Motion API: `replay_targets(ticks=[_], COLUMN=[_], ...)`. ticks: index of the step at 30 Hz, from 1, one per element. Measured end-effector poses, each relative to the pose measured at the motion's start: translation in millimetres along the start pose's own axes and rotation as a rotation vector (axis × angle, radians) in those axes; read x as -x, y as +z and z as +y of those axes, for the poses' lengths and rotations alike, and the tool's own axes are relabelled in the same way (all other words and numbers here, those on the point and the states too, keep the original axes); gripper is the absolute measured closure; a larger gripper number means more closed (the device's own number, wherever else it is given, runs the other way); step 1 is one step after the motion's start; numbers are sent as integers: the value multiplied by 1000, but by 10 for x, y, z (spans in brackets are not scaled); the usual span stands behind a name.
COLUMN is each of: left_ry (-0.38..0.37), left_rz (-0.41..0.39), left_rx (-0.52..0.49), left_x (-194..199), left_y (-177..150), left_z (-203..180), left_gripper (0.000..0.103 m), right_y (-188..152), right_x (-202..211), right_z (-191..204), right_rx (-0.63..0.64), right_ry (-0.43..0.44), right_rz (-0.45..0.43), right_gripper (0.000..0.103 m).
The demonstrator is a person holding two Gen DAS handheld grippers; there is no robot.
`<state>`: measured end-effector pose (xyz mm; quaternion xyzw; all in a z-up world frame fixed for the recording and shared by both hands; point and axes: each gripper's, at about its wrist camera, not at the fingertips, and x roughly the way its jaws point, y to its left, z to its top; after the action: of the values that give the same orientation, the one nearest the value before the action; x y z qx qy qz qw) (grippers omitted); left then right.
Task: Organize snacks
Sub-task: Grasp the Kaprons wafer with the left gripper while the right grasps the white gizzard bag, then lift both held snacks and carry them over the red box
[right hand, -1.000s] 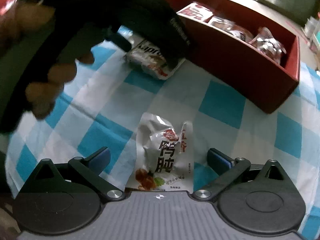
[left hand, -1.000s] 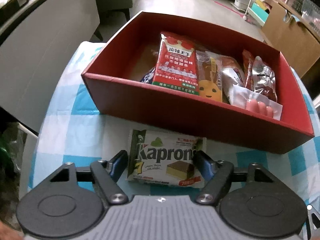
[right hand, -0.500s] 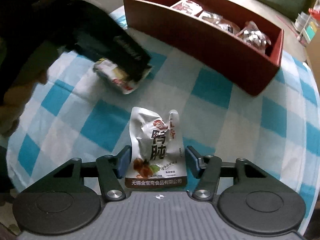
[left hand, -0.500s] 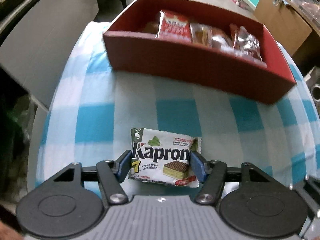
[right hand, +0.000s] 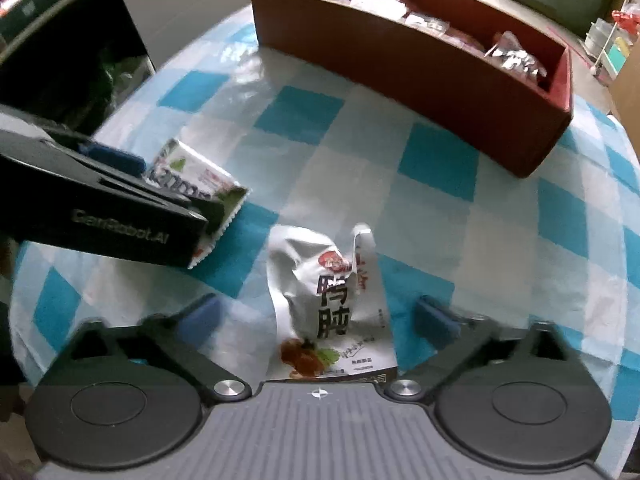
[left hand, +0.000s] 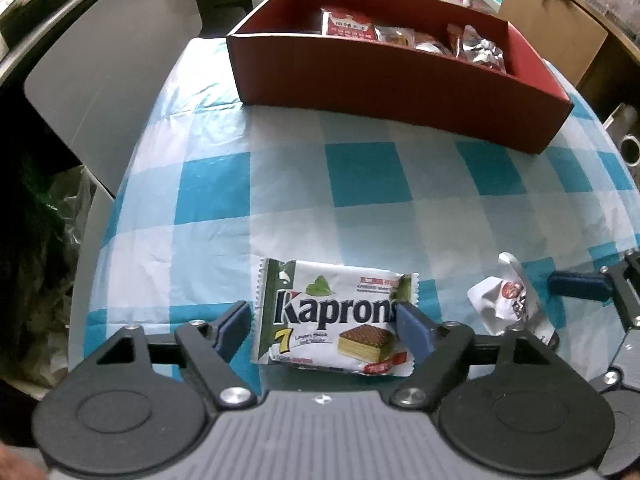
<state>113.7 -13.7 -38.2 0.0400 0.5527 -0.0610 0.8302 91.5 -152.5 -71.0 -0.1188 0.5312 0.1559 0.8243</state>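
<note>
A: Your left gripper (left hand: 322, 322) points down at the bench (left hand: 280, 184). The wafer pack (left hand: 334, 316) lies flat between its fingers (left hand: 234, 326), and they have just been opening. The left one stands clear of the wrapper; the right one sits at the pack's edge, with no squeeze that I can see.

B: And my right one?

A: Your right gripper (right hand: 318, 320) is as wide as it goes, having just swung out again. The white pouch (right hand: 328, 300) lies crumpled on the checked cloth between the fingers, touching neither.

B: What's in the box?

A: The red box (left hand: 400, 76) sits at the far side of the bench, well apart from both loose snacks. In it you have a row of packets: a red packet (left hand: 348, 24) nearest the left end, then an orange-brown one (left hand: 396, 35), and silver foil ones (left hand: 480, 49) toward the right. The left end looks bare, though the near wall hides most of the floor.

B: How do the two snacks lie to each other?

A: Side by side near you, wafer pack left, pouch (left hand: 506, 300) right, apart.
</note>
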Motion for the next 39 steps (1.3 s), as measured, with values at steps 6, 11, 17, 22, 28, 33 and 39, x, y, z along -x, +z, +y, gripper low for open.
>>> replay_targets(ticks=[6,11,17,22,28,33,39], left_ry=[17,-16,-10,-33,-52,-35,-9], left_rz=[-1,8,-7,2,-9,-55,-97], left_rx=[-72,-56,-56,-48,-54,-83,-108], left_x=[-106,-76,-18,-1,58,157,223], left_y=[-17,10,36,31,69,94,116], left_z=[-77,-53,-76,-92,-125,-195,-259], left_gripper=[13,29,54,56,57,57,57], right_y=[-6,-30,-3,22,63,147,207], right_x=[10,24,115,162,240,337,402], right_z=[-38,-89,-159,-238,-311,-416,-476], right_rx=[-21,17,-5,-35,-69,-103,-118], right_ry=[-1,23,14,21,21,21,7], right_rz=[-21,-47,-46,-52,-78,-121,-153], right_gripper=[0,0,27,42,43,43,43])
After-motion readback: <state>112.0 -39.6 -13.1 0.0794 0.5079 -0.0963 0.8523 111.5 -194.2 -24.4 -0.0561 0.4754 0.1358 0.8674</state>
